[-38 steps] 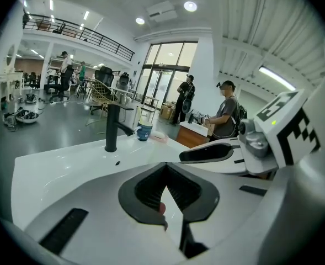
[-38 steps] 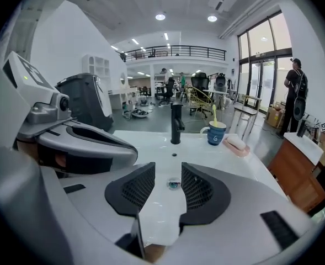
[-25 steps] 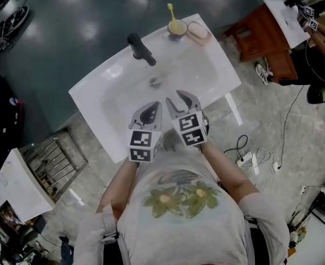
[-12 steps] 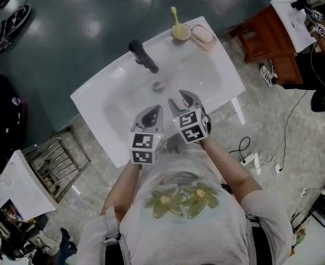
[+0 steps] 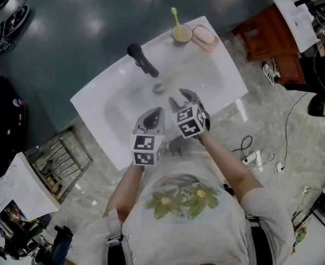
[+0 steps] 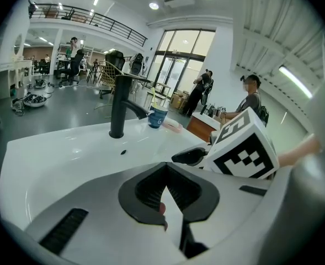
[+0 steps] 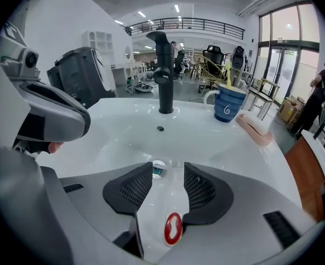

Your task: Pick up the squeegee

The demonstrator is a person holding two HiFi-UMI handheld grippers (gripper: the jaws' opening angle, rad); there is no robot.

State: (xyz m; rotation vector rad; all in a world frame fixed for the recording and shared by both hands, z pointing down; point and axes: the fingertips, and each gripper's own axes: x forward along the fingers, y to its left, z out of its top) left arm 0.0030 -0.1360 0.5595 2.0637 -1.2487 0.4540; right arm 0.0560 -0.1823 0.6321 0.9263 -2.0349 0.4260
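Observation:
My right gripper (image 5: 181, 98) hangs over the front of the white sink (image 5: 96, 101), pointing down into the basin with its jaws apart. Between them, close to the camera, lies a white flat piece with a red oval mark (image 7: 172, 228); I cannot tell whether it is the squeegee, and the pads do not press on it. The drain (image 7: 158, 169) shows just past the jaws (image 7: 168, 186). My left gripper (image 5: 153, 114) is beside it on the left, its tips meeting (image 6: 165, 185) and nothing clearly gripped. No squeegee can be made out in the head view.
A black faucet (image 5: 142, 59) stands at the back of the sink. A cup with a yellow brush (image 5: 179, 32) and a pink soap dish (image 5: 203, 36) sit at the back right corner. A brown stool (image 5: 264, 32), a metal rack (image 5: 60, 162) and floor cables (image 5: 256, 159) surround the sink.
Both grippers have sunk toward the basin, the right one more. The right jaws have spread wider; the left jaws stay closed.

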